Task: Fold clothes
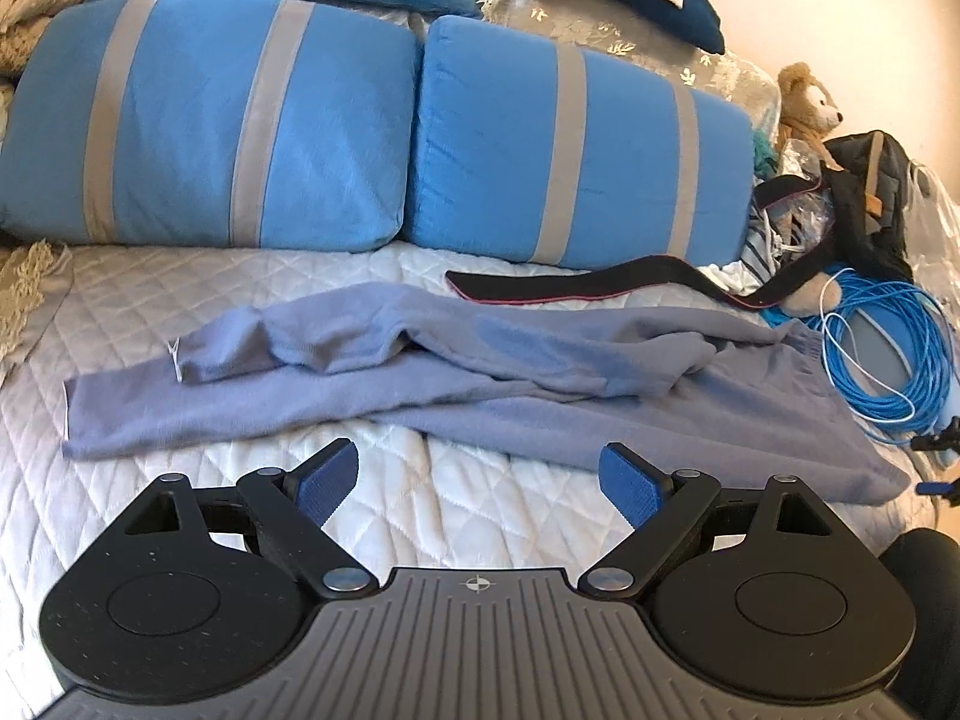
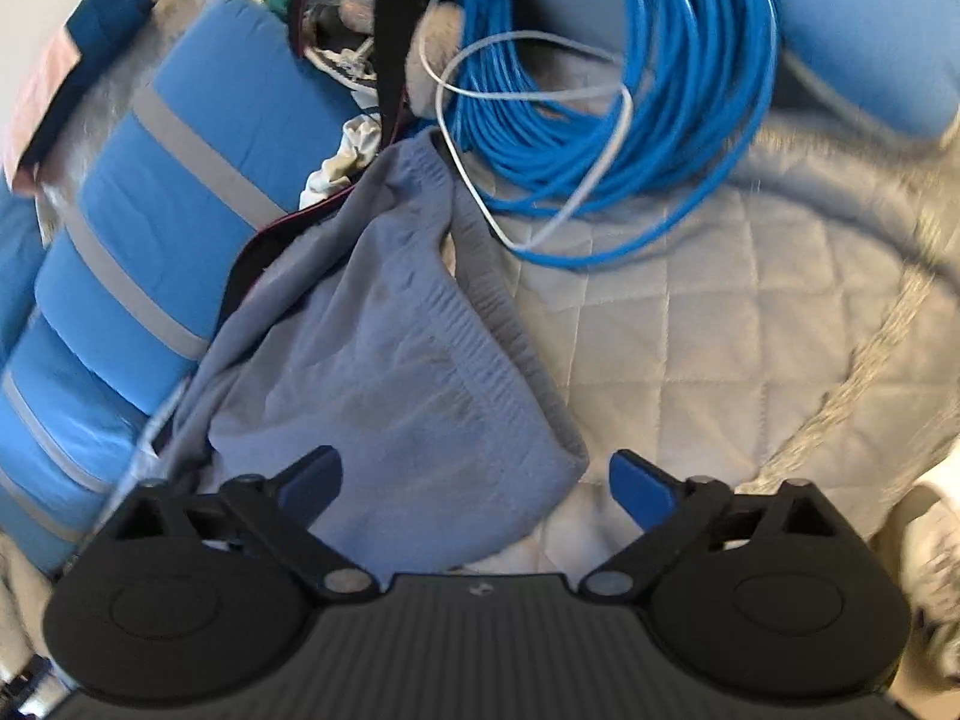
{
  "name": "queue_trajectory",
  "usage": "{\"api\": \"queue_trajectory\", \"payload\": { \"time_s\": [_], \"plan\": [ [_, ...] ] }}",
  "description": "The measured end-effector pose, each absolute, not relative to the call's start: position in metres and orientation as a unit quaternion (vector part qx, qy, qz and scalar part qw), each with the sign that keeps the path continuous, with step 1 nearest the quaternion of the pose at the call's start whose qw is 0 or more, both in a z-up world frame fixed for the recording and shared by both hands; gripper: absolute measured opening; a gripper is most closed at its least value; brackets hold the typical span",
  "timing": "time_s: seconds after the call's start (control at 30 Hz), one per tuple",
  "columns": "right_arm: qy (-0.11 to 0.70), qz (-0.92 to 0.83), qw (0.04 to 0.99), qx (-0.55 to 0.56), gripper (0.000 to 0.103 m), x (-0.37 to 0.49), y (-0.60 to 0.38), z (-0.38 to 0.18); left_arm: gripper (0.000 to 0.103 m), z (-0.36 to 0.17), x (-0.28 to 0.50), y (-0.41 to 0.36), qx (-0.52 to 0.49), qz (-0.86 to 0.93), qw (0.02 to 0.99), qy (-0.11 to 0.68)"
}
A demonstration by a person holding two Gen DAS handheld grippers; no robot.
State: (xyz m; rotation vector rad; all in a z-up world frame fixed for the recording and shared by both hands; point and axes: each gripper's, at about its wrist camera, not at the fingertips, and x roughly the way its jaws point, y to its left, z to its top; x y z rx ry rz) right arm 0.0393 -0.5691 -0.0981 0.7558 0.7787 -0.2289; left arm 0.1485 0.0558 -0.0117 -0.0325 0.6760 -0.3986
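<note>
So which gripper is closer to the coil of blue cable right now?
Right. The right gripper hangs open over the trousers' waistband, with the blue cable coil just ahead. The left gripper is open by the trouser legs, the coil far to its right.

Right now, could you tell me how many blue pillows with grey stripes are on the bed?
2. One striped pillow lies at the left behind the lavender garment; the other striped pillow sits right beside it, toward the blue cable coil. More may be hidden beyond the frame.

Two striped blue pillows (image 1: 210, 120) (image 1: 576, 150) — one grey-blue garment (image 1: 480, 384), one black strap (image 1: 576, 288), one blue cable coil (image 1: 882, 348), one teddy bear (image 1: 804, 102).
</note>
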Motion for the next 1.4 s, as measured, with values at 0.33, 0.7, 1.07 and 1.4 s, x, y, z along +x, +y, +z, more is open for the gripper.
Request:
{"api": "queue_trajectory", "payload": {
  "time_s": [0.33, 0.7, 1.07, 1.4],
  "plan": [
    [0.355, -0.117, 0.881, 0.29, 0.103, 0.055, -0.549, -0.05, 0.088, -0.014, 0.162, 0.041, -0.018, -0.206, 0.927, 0.313],
    [0.29, -0.149, 0.915, 0.238, 0.103, 0.117, -0.532, -0.028, 0.088, -0.026, 0.178, -0.004, -0.01, -0.208, 0.935, 0.286],
    [0.232, -0.06, 0.971, 0.019, 0.103, 0.175, -0.455, 0.012, 0.088, -0.021, 0.178, -0.017, 0.021, -0.256, 0.926, 0.275],
    [0.283, 0.005, 0.959, -0.013, 0.103, 0.15, -0.388, 0.002, 0.088, -0.016, 0.172, -0.002, 0.026, -0.26, 0.933, 0.248]
  ]
}}
